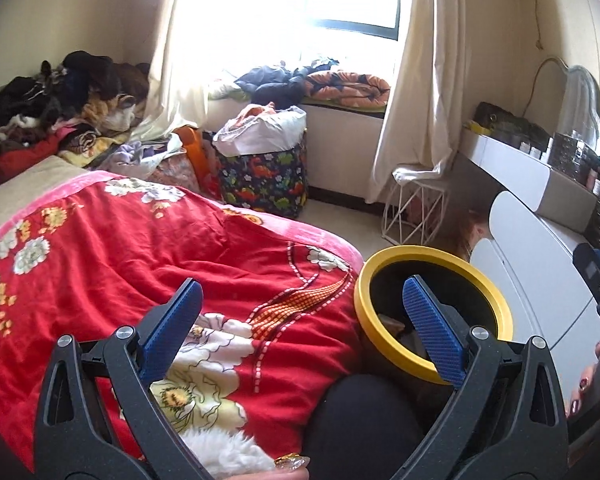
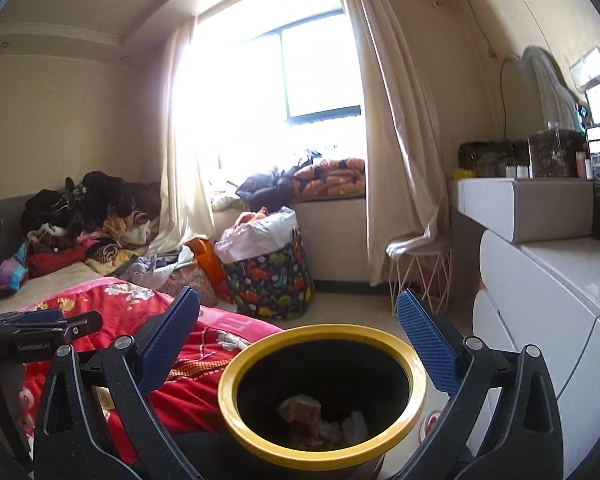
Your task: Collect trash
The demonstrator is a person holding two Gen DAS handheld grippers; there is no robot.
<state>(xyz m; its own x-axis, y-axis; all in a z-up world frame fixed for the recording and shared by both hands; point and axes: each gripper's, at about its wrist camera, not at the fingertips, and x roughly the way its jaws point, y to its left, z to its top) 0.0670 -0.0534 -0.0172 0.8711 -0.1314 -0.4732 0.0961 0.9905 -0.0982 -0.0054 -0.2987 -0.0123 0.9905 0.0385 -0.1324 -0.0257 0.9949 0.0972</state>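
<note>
A black trash bin with a yellow rim [image 2: 324, 332] stands on the floor between the bed and the white dresser; crumpled trash [image 2: 300, 410] lies at its bottom. It also shows in the left wrist view [image 1: 440, 254]. My right gripper [image 2: 298, 304] is open and empty, held above the bin's far rim. My left gripper [image 1: 302, 294] is open and empty, over the edge of the red floral blanket [image 1: 148, 264], with its right finger [image 1: 432, 324] over the bin's mouth. The left gripper also shows at the left edge of the right wrist view [image 2: 40, 330].
A white dresser [image 2: 548, 304] with cosmetics stands on the right. A dinosaur-print bag [image 2: 272, 280] full of clothes and a white wire stool [image 2: 420, 276] stand by the window. Clothes [image 1: 64, 96] are piled on the bed's far end. My dark-clad knee [image 1: 360, 424] is below the gripper.
</note>
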